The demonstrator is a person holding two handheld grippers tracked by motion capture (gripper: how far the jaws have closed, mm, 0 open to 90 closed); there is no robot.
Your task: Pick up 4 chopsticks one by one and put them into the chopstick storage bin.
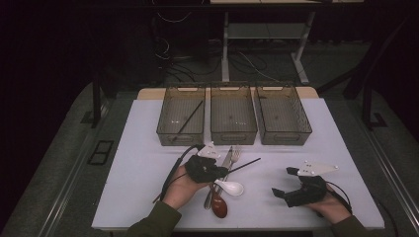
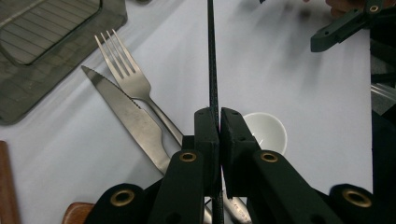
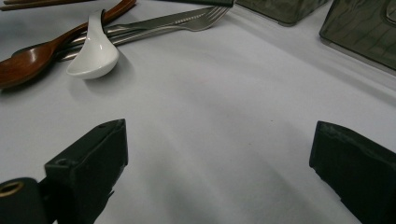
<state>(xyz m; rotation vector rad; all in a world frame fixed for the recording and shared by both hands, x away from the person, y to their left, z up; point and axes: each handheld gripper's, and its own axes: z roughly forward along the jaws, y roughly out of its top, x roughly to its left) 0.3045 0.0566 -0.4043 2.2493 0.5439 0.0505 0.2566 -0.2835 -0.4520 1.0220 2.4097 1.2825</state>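
Left gripper view: the left tool (image 2: 219,122) has its jaws pressed together on a thin black chopstick (image 2: 212,70), which runs straight out past the jaw tips.
Left tool, high view: it (image 1: 217,170) sits over the cutlery pile near the middle of the table's near edge; the chopstick (image 1: 245,165) sticks out of it toward the right.
Chopstick look: slim, dark, straight, matte, with a fine texture along the shaft; thin enough that it could slip or swing in the pinch.
Done so far: a second dark chopstick (image 1: 190,118) already lies slantwise in the left bin (image 1: 167,111); the middle bin (image 1: 233,132) and right bin (image 1: 304,123) along the far edge look empty.
In hand: judging by the grip, the picked stick is meant to join its mate.
Left to do: fork (image 2: 125,74), knife (image 2: 130,119), white spoon (image 2: 271,133) and brown wooden spoon (image 1: 219,206) lie on the table (image 1: 148,163).
Right tool: it (image 3: 219,163) has its jaws wide apart with nothing between them, low over bare table near the near right corner.
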